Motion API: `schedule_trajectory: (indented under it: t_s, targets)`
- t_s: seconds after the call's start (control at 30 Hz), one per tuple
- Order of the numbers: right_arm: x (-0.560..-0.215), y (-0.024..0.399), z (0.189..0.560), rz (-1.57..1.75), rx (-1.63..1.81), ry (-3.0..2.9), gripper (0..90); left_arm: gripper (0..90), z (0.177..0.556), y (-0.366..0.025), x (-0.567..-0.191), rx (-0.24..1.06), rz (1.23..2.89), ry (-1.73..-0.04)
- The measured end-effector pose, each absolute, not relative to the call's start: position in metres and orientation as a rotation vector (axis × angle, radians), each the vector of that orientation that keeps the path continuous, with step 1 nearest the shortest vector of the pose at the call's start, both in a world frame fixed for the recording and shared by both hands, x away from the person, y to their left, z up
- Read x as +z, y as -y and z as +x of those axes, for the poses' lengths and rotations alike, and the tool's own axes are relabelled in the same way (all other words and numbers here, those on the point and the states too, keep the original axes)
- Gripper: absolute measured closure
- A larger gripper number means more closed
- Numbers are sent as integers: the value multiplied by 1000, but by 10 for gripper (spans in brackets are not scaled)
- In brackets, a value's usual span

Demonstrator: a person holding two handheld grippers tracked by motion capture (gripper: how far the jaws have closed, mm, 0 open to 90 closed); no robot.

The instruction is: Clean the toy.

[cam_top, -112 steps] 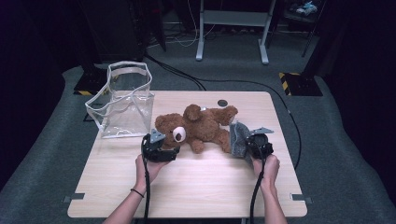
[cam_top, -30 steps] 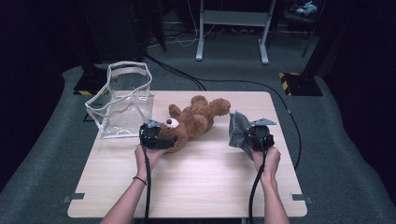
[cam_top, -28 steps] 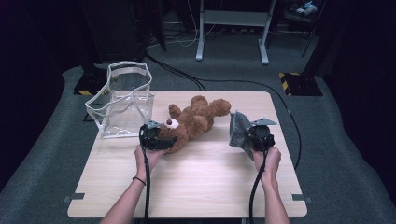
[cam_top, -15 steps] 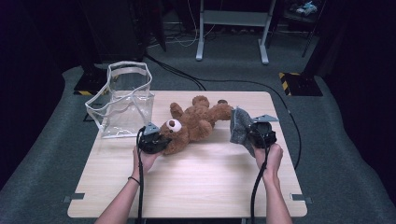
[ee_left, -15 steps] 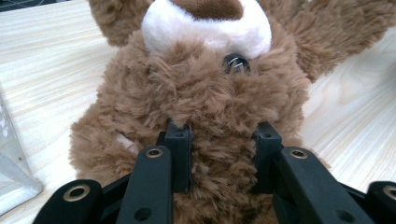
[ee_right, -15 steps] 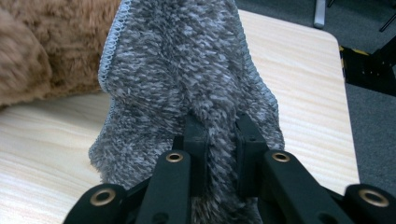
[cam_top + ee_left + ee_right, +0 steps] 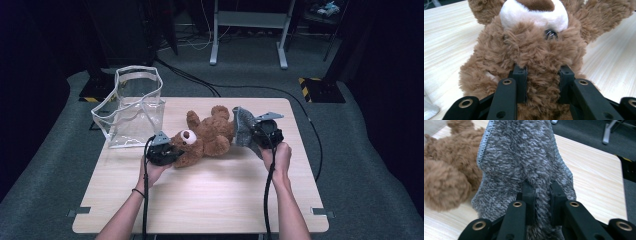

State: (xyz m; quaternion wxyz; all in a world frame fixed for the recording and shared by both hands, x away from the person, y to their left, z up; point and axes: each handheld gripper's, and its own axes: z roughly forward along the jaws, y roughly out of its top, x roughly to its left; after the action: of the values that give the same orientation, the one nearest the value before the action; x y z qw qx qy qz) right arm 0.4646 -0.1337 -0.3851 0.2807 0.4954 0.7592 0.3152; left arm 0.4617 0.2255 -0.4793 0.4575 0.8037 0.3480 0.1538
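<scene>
A person seated at a pale wooden surface [image 7: 210,190] is working a brown teddy bear [image 7: 205,137] with a pair of hand-held tongs. The left tongs [image 7: 167,150] are pinching the plush at the bear's head end, having just closed in on it; in the left gripper view the two black jaws are sinking into the brown fur [image 7: 541,75] just below the white muzzle and a dark bead eye. The right tongs [image 7: 252,132] are clamping a grey fuzzy cloth [image 7: 242,127], their jaws standing narrow with the pile bunched between them; the right gripper view is showing the cloth [image 7: 524,162] standing up from the jaws, its stitched edge running down both sides, with the bear [image 7: 449,170] lying just beside it to the left. From above, the bear is lying on its back across the middle of the surface, slanting between the two hands, its feet end touching the grey cloth. A clear plastic bag [image 7: 132,107] with a white rim is standing open at the surface's far left corner, near the bear's head but apart from it.
</scene>
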Motion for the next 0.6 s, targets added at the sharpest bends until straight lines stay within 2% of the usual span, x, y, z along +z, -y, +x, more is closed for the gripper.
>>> schedule_trajectory:
  t_s: [0.23, 0.6]
  targets:
    - [-383, 107, 481, 1269, 888, -2126, 787, 682, 464, -226, -479, 360, 2001, -816]
    - [-370, 38, 509, 1017, 981, -2322, 789, 683, 461, -222, -477, 395, 2079, -701]
